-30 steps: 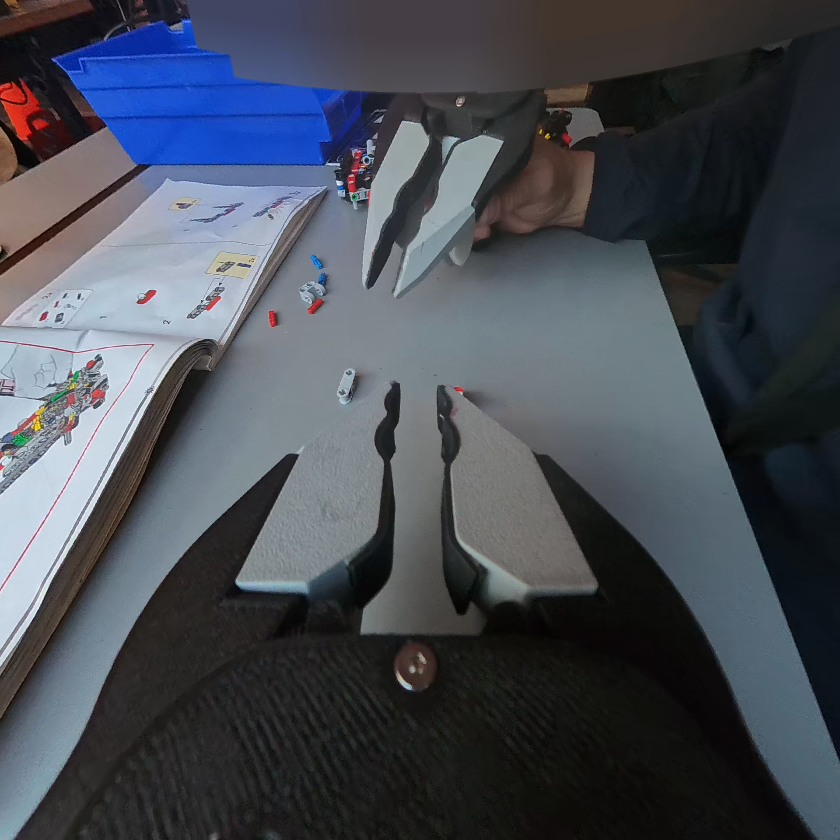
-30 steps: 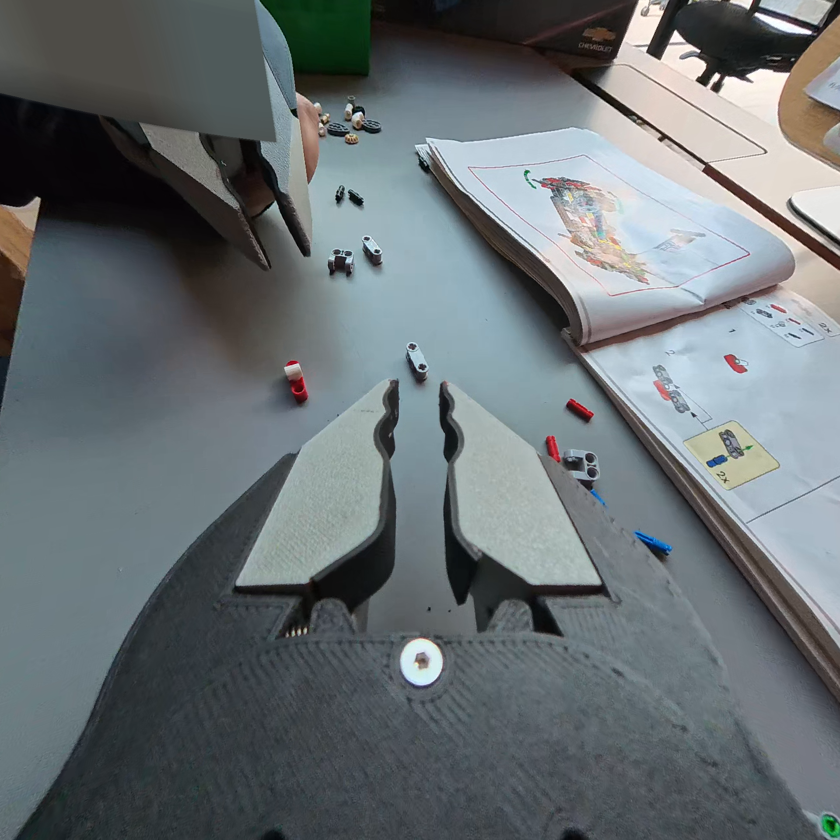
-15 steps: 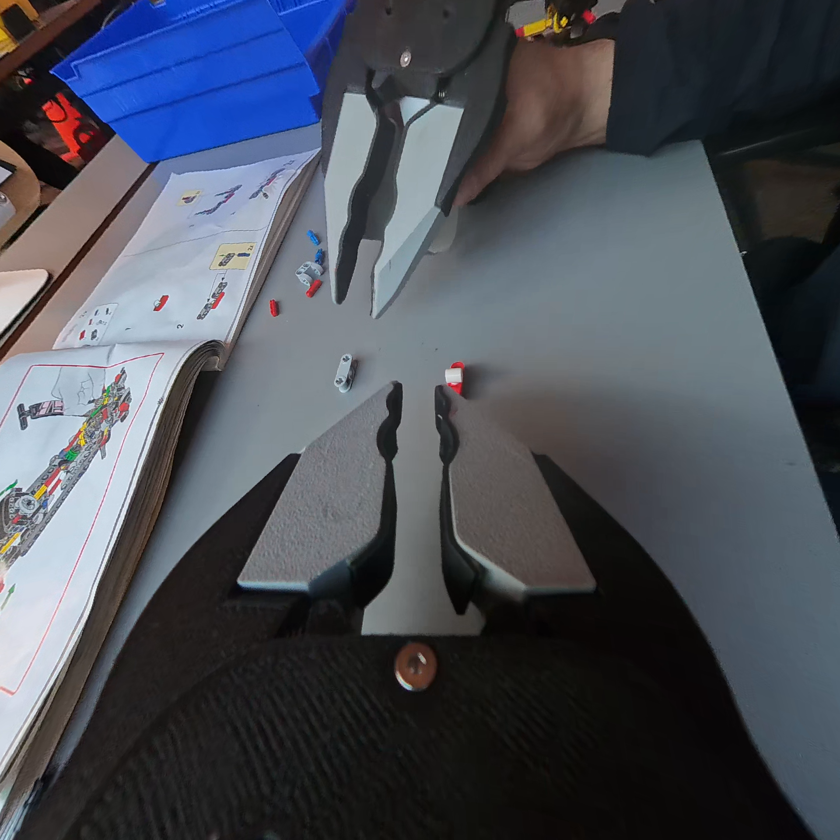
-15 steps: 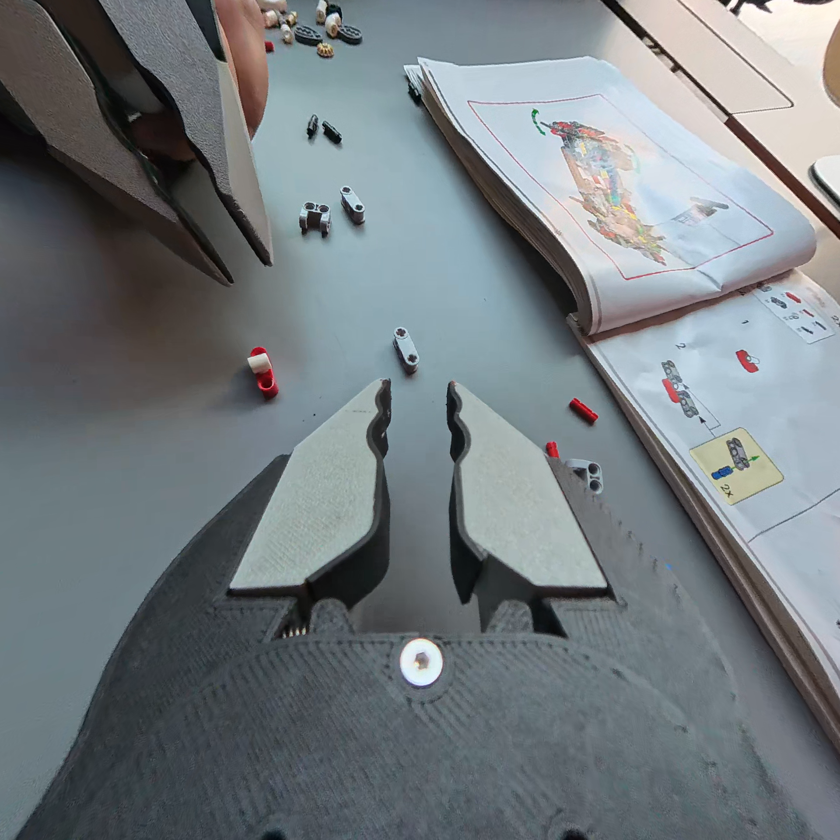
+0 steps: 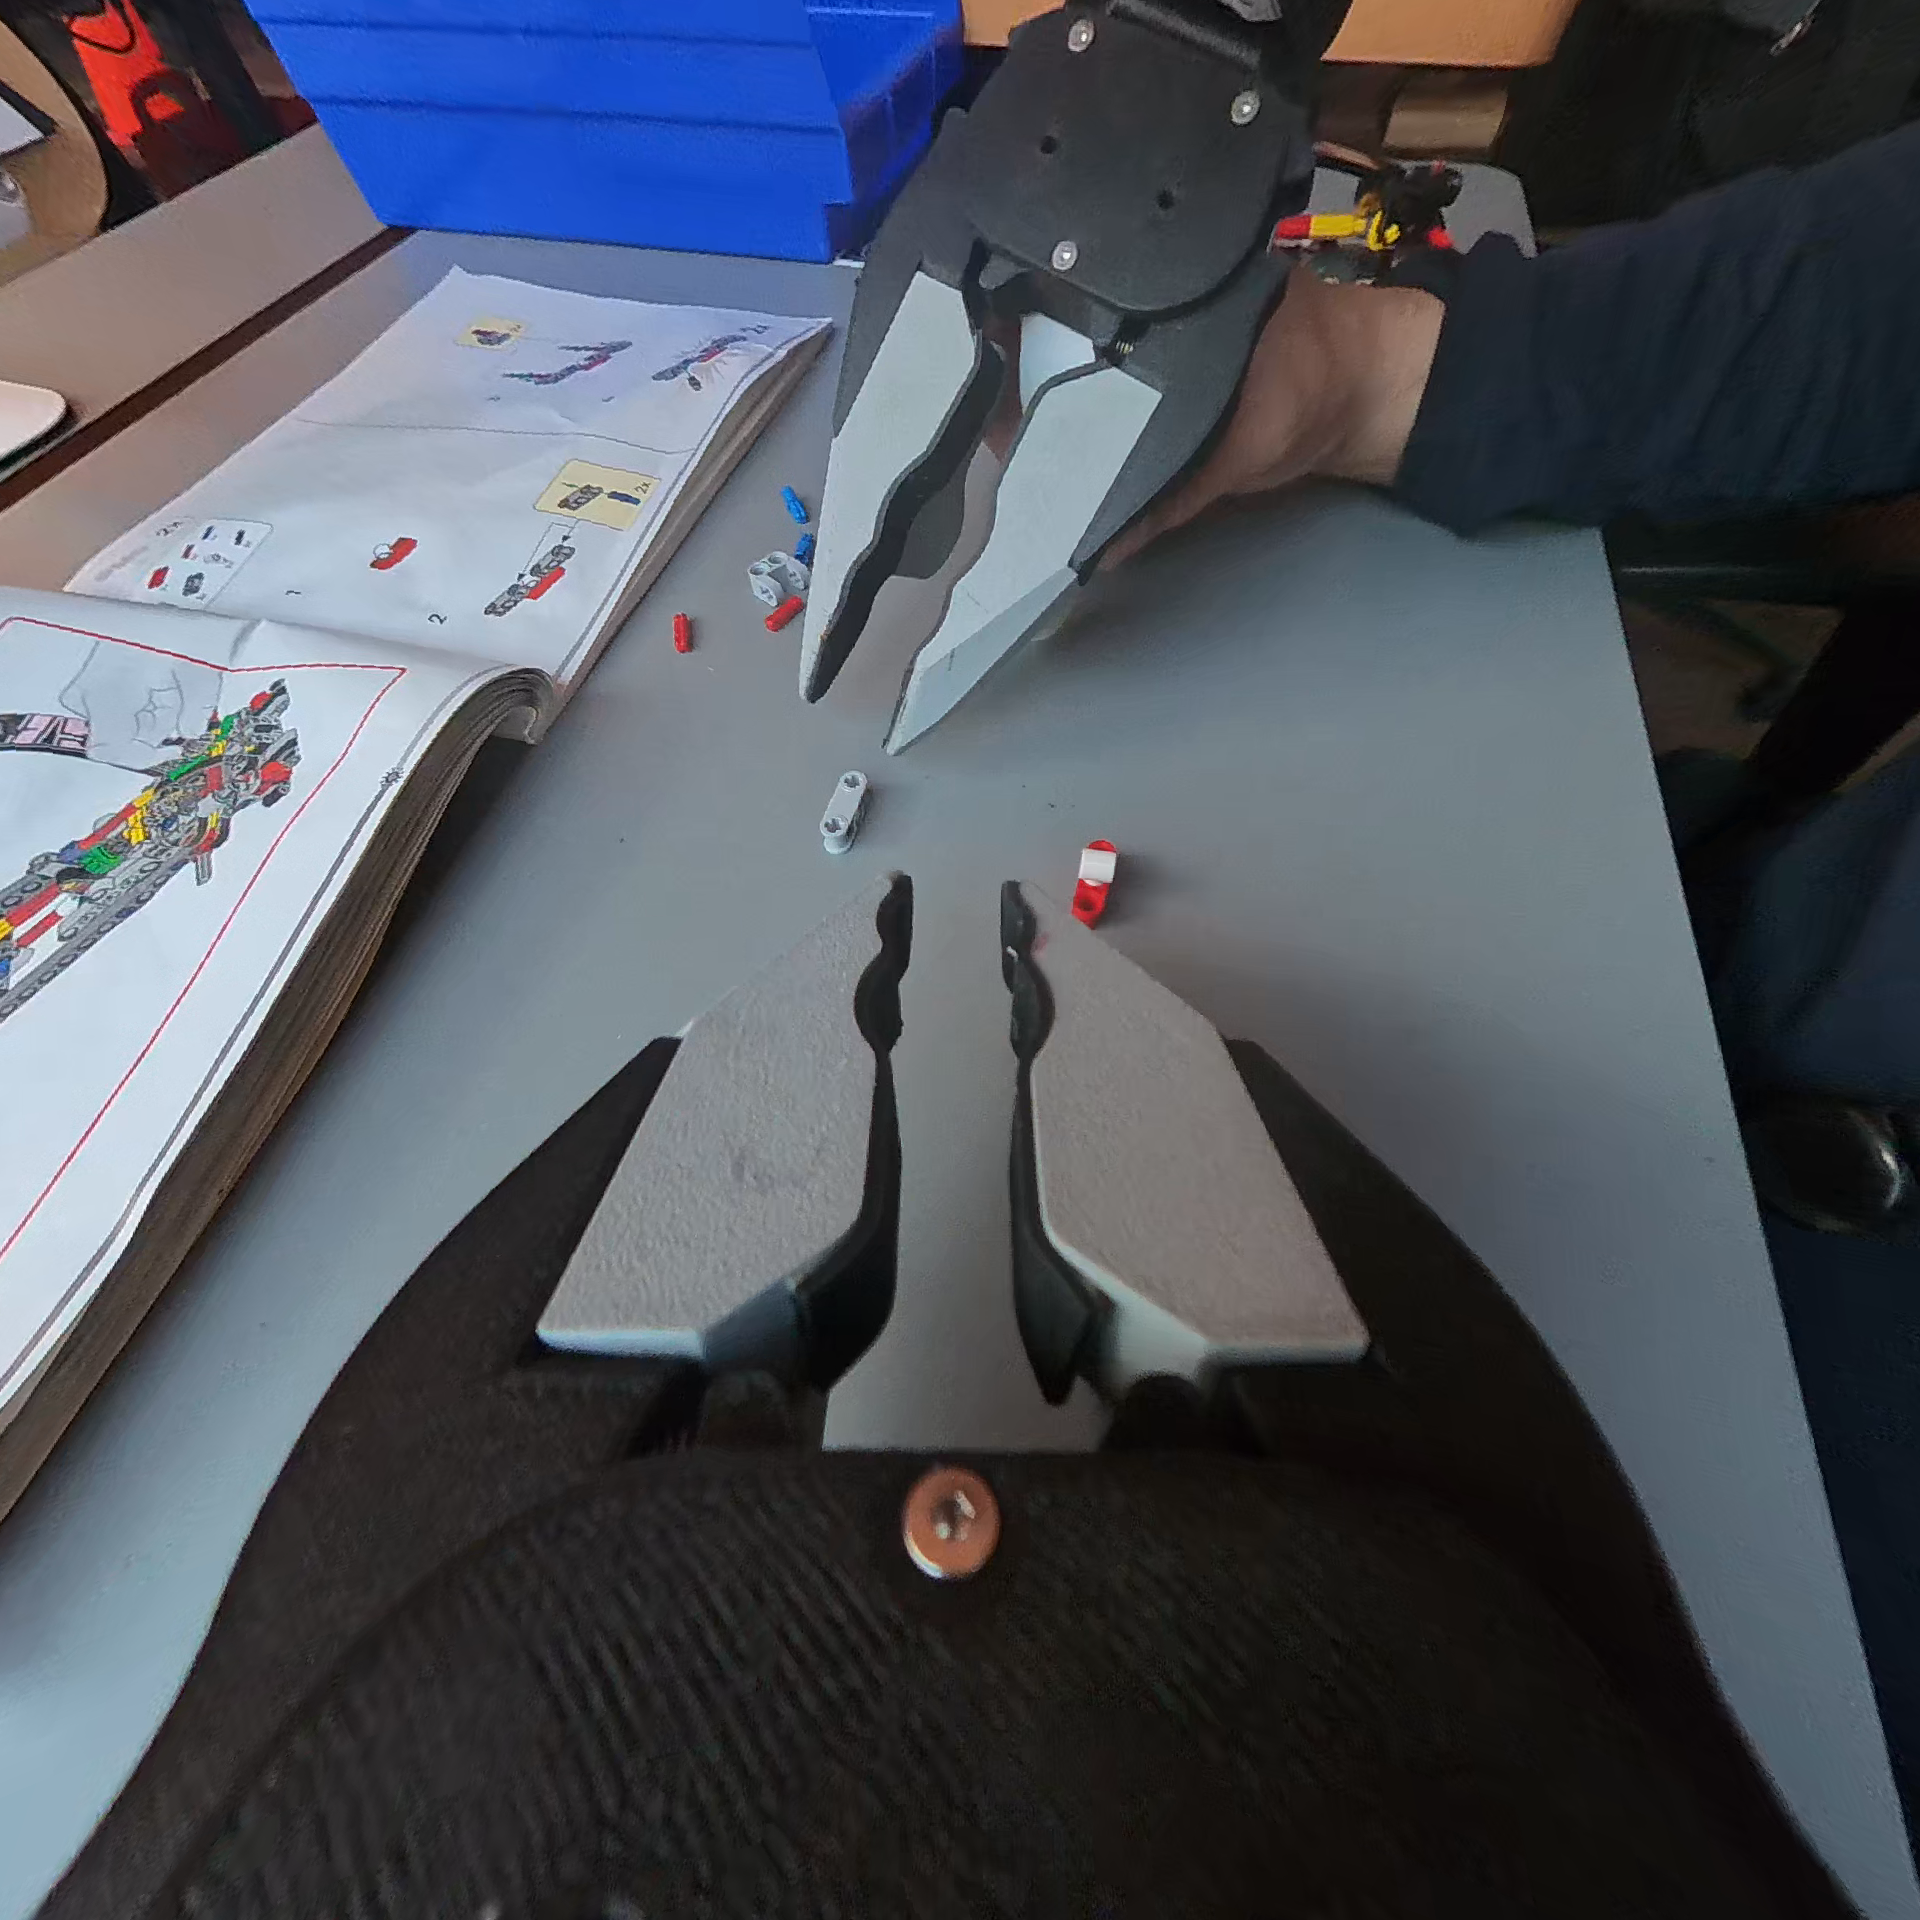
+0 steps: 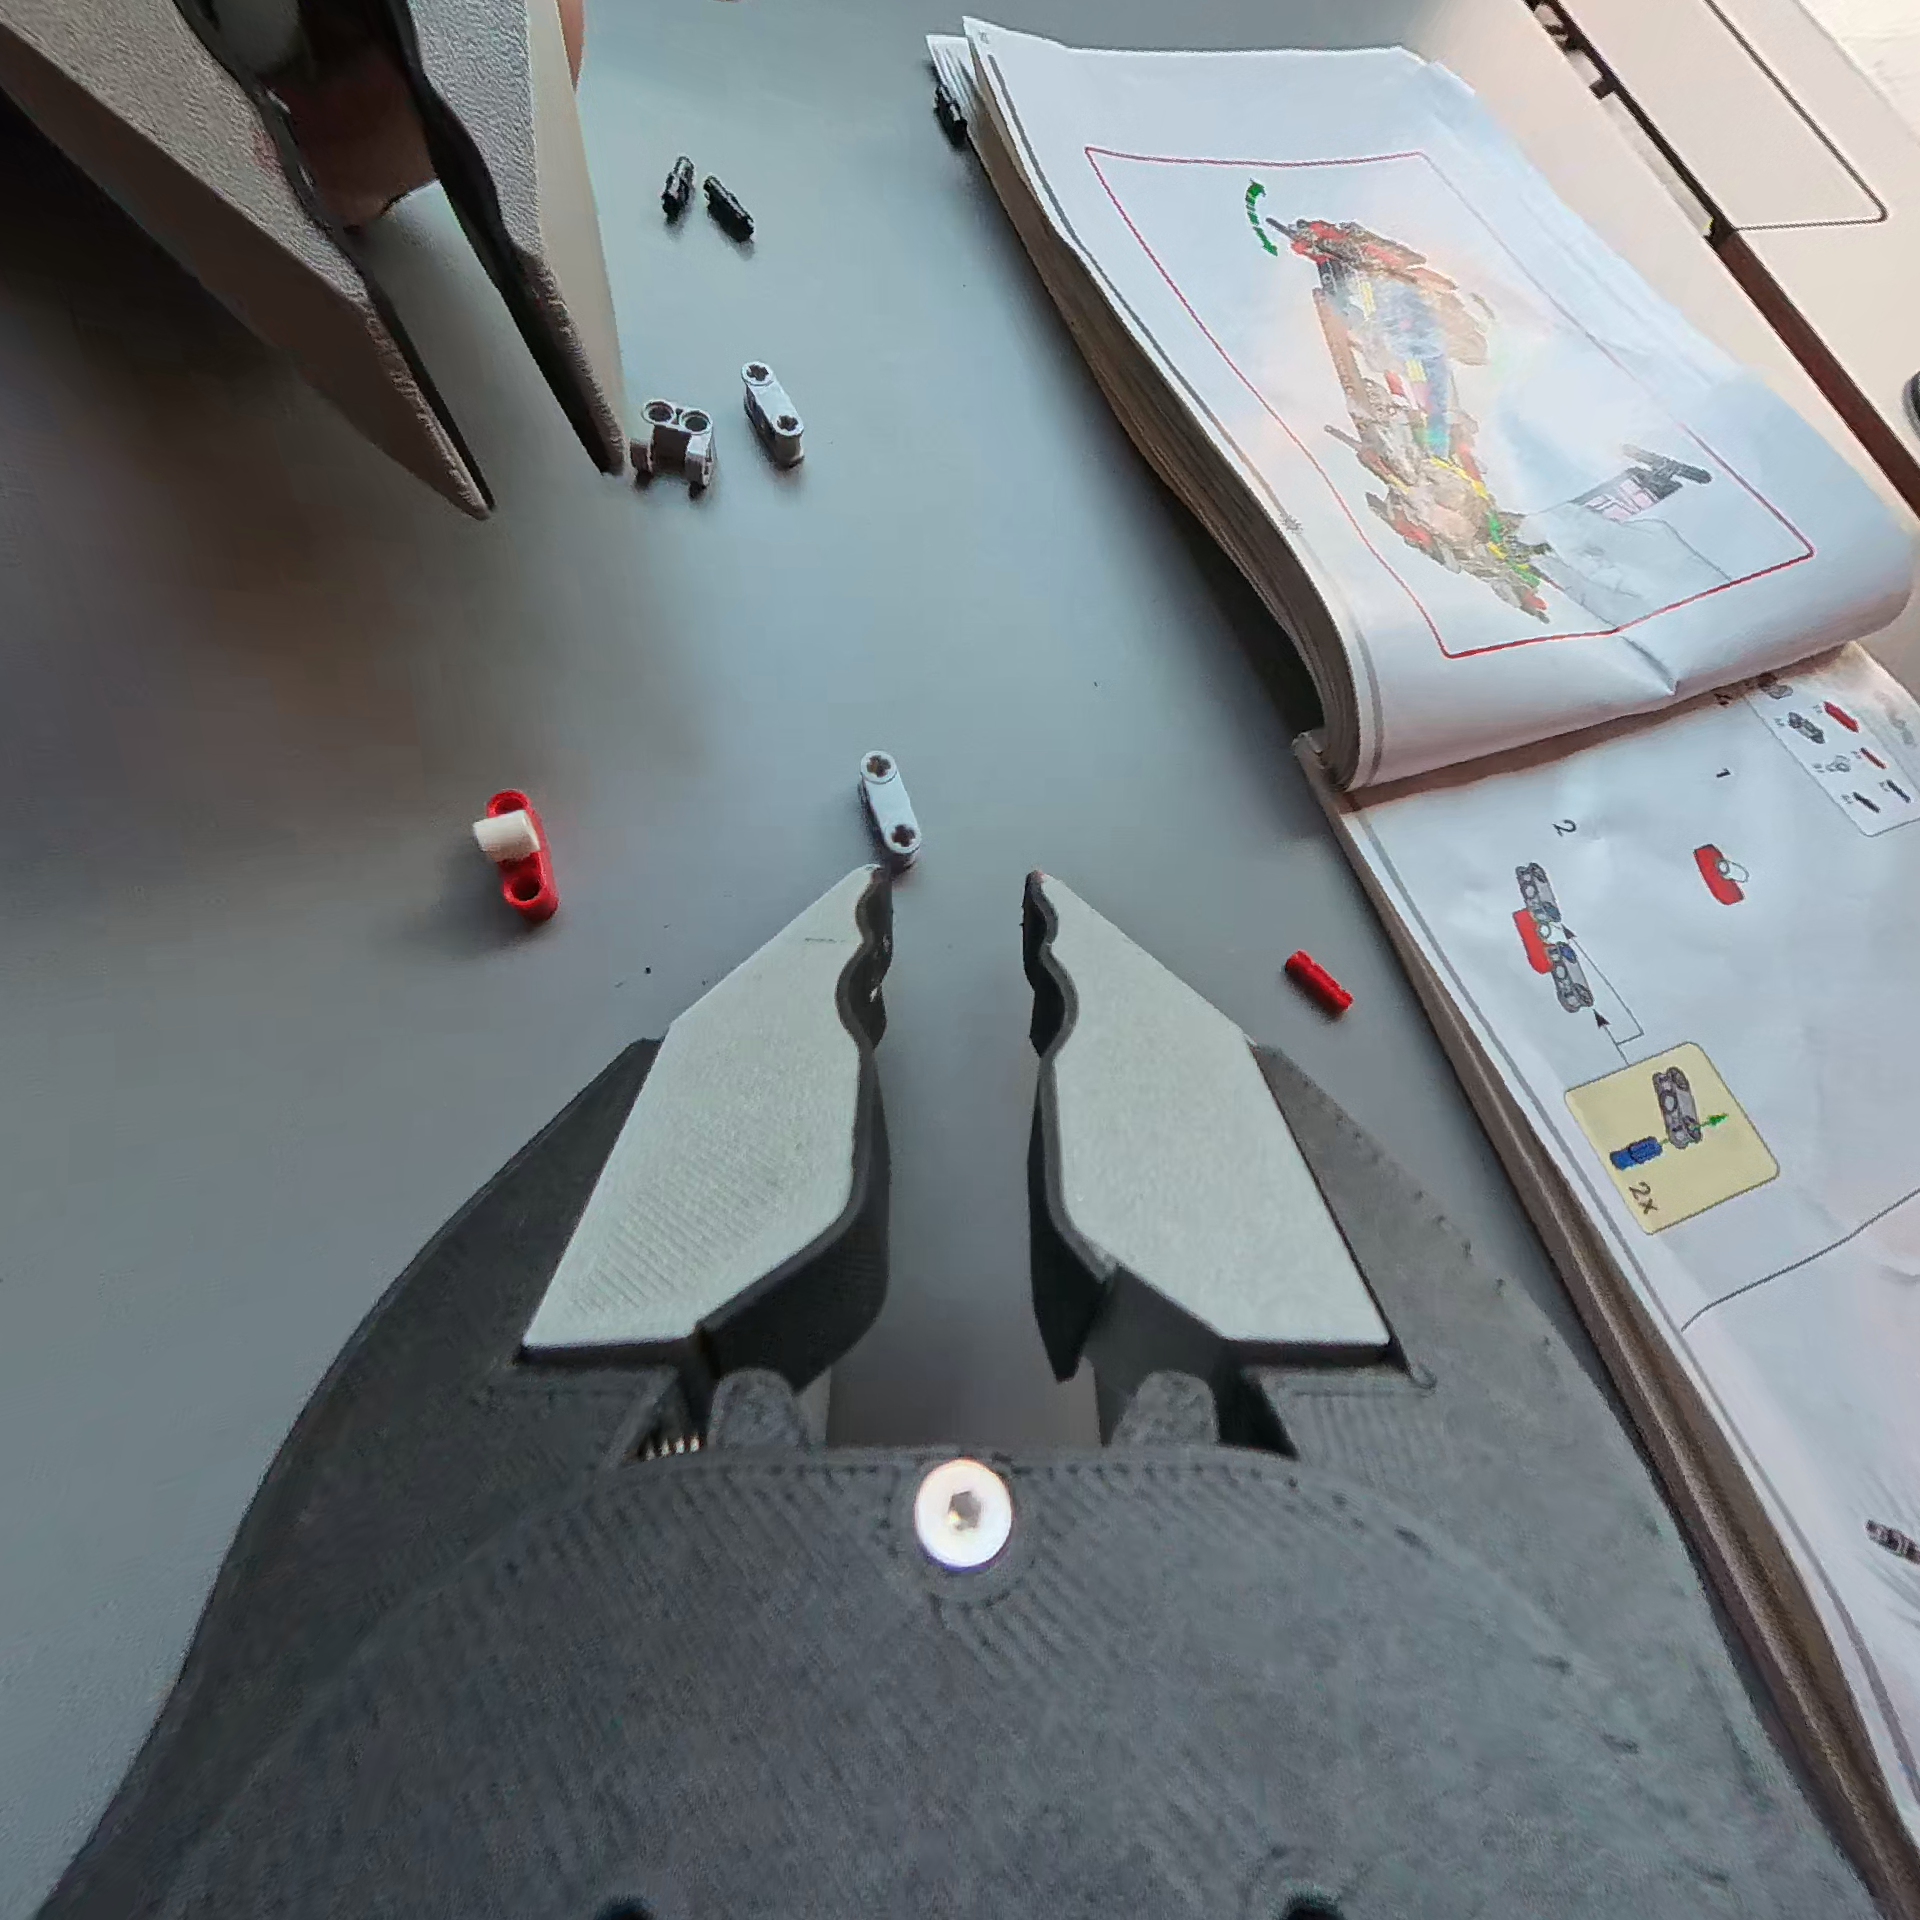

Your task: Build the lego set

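Note:
A small grey two-hole link (image 5: 844, 810) lies on the grey table (image 5: 1351, 831) between the two grippers. My left gripper (image 5: 956, 894) is open and empty, its tips just short of the link. A red link with a white pin (image 5: 1094, 883) lies right beside its right fingertip. My right gripper (image 6: 956, 883) is open and empty, its left fingertip almost at the grey link (image 6: 890, 810). The red link (image 6: 516, 852) lies to its left. Each gripper shows in the other's view, the right (image 5: 857, 717) and the left (image 6: 545, 488), both with nothing between the fingers.
An open instruction booklet (image 5: 312, 623) lies along one side, also in the right wrist view (image 6: 1455, 416). Loose parts: grey connector (image 6: 677, 436), second grey link (image 6: 774, 412), black pins (image 6: 707, 197), red pin (image 6: 1317, 980). Blue bins (image 5: 582, 125) stand at the back. A hand (image 5: 1320, 416) holds the right gripper. My right fingertips sit around 9 cm from my left ones. From the left gripper's tips to the red link (image 6: 516, 852) is close to 5 cm.
The two grippers have drawn closer to each other and to the grey link. The right gripper's fingers have spread wider. Neither has taken hold of anything.

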Action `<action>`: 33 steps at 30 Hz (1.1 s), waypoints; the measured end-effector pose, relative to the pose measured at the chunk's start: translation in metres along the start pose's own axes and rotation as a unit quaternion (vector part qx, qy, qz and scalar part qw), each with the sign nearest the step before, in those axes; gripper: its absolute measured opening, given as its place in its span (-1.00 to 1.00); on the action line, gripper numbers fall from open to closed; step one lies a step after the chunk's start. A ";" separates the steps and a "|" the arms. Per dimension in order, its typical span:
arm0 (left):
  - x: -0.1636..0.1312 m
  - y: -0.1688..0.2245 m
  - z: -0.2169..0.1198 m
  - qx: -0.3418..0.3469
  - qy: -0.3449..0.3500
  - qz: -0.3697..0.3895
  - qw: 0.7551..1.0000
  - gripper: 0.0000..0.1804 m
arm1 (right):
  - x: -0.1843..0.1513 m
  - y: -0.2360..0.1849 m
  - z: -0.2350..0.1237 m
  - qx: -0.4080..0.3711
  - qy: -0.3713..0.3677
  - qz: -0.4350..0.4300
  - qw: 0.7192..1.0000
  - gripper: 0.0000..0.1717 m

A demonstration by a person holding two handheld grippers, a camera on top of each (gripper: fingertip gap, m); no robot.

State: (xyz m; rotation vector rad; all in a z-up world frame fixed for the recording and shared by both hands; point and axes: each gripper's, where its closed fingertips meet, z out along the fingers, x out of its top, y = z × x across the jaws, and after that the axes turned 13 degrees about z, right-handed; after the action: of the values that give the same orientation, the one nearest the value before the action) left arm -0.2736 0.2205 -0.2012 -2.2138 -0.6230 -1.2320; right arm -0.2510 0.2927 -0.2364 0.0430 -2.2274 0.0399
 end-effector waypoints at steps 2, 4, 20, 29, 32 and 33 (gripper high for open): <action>-0.001 -0.001 -0.001 0.003 -0.002 -0.003 1.000 -0.85 | 0.001 0.000 0.001 0.000 0.001 -0.004 1.000 -0.74; -0.003 -0.002 0.000 0.007 -0.008 -0.005 1.000 -0.86 | 0.001 -0.001 0.001 0.001 0.001 -0.008 1.000 -0.75; -0.010 -0.028 -0.009 0.072 -0.013 -0.035 0.997 -0.95 | 0.017 0.058 -0.057 -0.076 0.136 0.123 0.980 -0.82; -0.010 -0.026 -0.008 0.065 -0.016 -0.034 0.997 -0.96 | 0.001 -0.007 0.010 -0.001 -0.020 -0.043 0.999 -0.72; -0.011 -0.025 -0.007 0.060 -0.019 -0.031 0.998 -0.95 | 0.002 -0.013 0.017 0.013 -0.028 -0.059 0.998 -0.80; -0.010 -0.024 -0.007 0.058 -0.020 -0.028 0.998 -0.95 | 0.002 -0.015 0.019 0.019 -0.034 -0.060 0.997 -0.85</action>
State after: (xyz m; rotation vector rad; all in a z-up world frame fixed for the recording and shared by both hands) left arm -0.2973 0.2327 -0.2021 -2.1422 -0.7583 -1.1505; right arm -0.2663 0.2771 -0.2464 0.2010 -2.2870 0.0161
